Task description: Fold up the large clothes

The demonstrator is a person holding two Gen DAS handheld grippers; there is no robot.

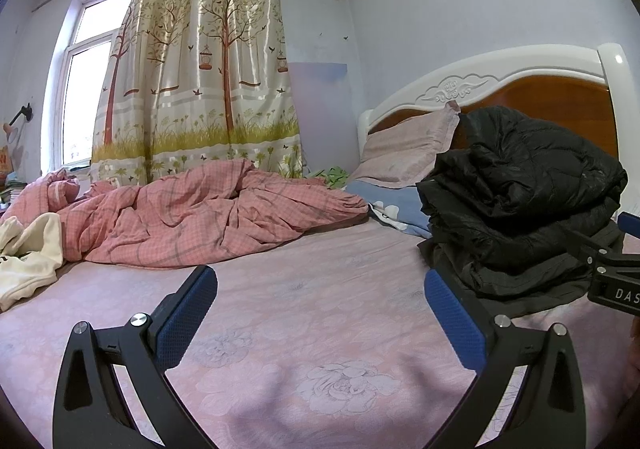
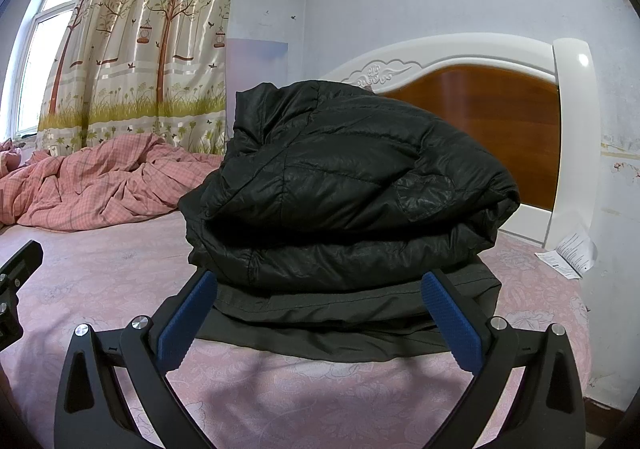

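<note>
Facing the folded black jacket (image 2: 344, 189) head-on, the right gripper (image 2: 320, 313) is the nearer tool: its blue pads (image 2: 188, 319) stand spread wide at the near edge of the bundle, one just outside each end of the bottom layer, with nothing pinched between them. The jacket sits as a stack on the pink sheet (image 2: 120, 273), toward the headboard (image 2: 480, 105), its long axis running left to right across this gripper's line of sight. A flatter dark layer juts out at the bottom toward the gripper, with puffier folds piled above.

From the left wrist view, the jacket (image 1: 520, 193) lies to the right and farther off, so the left gripper (image 1: 320, 313) points mostly at bare sheet; its jaws are also released and hold nothing. Only its right pad (image 1: 452, 317) comes near the bundle's left corner. The right gripper's body (image 1: 612, 269) shows at the right edge of that view, beside the stack.

Both tools are held low and roughly level, fingers pointing toward the far wall. The fold looks largely done; any last tidy or press would fall to the right gripper, moving straight forward, while the left would need to swing right.

Away to the left lie a pink quilt (image 1: 192, 213), and a pillow (image 1: 404, 149) rests against the headboard.
</note>
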